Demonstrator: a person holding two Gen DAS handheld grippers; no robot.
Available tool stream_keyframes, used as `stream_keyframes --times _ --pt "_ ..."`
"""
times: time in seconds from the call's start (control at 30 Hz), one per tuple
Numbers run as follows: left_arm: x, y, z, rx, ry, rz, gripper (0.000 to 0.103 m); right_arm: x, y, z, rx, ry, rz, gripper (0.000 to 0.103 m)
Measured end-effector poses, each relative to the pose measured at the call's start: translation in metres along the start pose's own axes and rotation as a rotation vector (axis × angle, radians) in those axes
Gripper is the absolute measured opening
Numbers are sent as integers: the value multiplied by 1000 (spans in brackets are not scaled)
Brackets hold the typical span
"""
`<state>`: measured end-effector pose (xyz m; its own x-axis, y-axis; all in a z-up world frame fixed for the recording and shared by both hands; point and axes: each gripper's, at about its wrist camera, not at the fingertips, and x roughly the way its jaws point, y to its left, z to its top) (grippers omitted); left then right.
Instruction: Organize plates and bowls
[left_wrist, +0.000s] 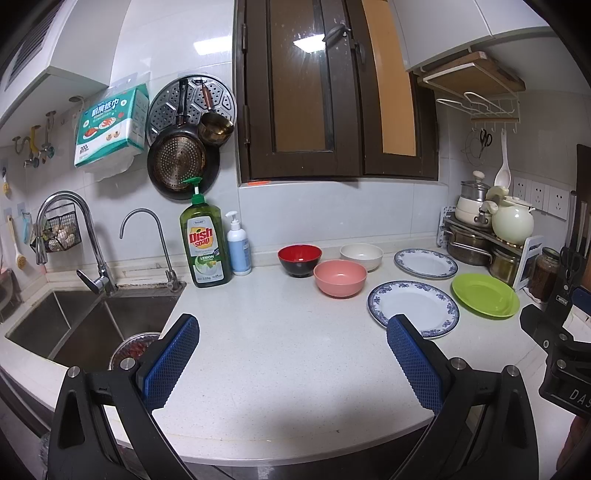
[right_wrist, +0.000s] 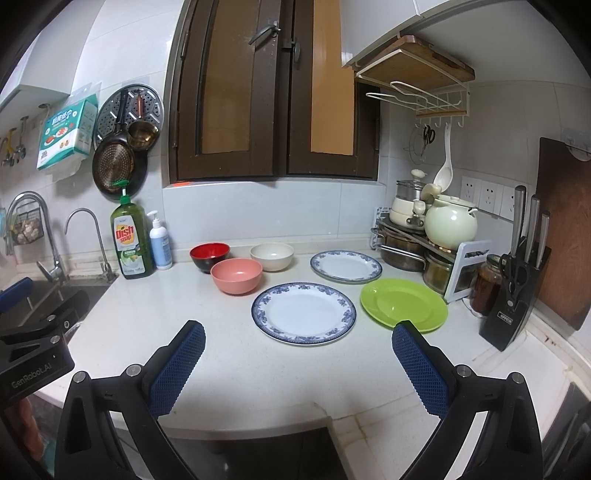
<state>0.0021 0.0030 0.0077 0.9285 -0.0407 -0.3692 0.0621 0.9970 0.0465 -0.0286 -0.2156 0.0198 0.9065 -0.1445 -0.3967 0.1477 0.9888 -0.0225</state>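
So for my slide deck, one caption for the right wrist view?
Open right gripper hovers before three bowls and three plates spread on the counter.

Left black two-finger gripper with blue textured pads (left_wrist: 293, 328), jaws spread wide, nothing between them, levelled forward, right black two-finger gripper with blue textured pads (right_wrist: 298, 334), jaws likewise spread wide and empty, both side by side

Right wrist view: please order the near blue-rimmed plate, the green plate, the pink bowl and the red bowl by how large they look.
1. Near blue-rimmed plate, clearly widest.
2. Green plate.
3. Pink bowl.
4. Red bowl.

The two bowls look nearly alike; the red one stands farther back, so their order is unsure.
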Motion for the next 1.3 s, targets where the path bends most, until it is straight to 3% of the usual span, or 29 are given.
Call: stream_keyframes --times 0.33,0.87,1.3 --pt "5 -2 1 4 16 -7 103 4 0 3 1 11 2 102" --pt "44 -15 13 27 74 -33 103 43 -18 4 66 95 2 102" --pt "142 -14 49 129 102 -206 103 101 2 22 160 108 -125 102"
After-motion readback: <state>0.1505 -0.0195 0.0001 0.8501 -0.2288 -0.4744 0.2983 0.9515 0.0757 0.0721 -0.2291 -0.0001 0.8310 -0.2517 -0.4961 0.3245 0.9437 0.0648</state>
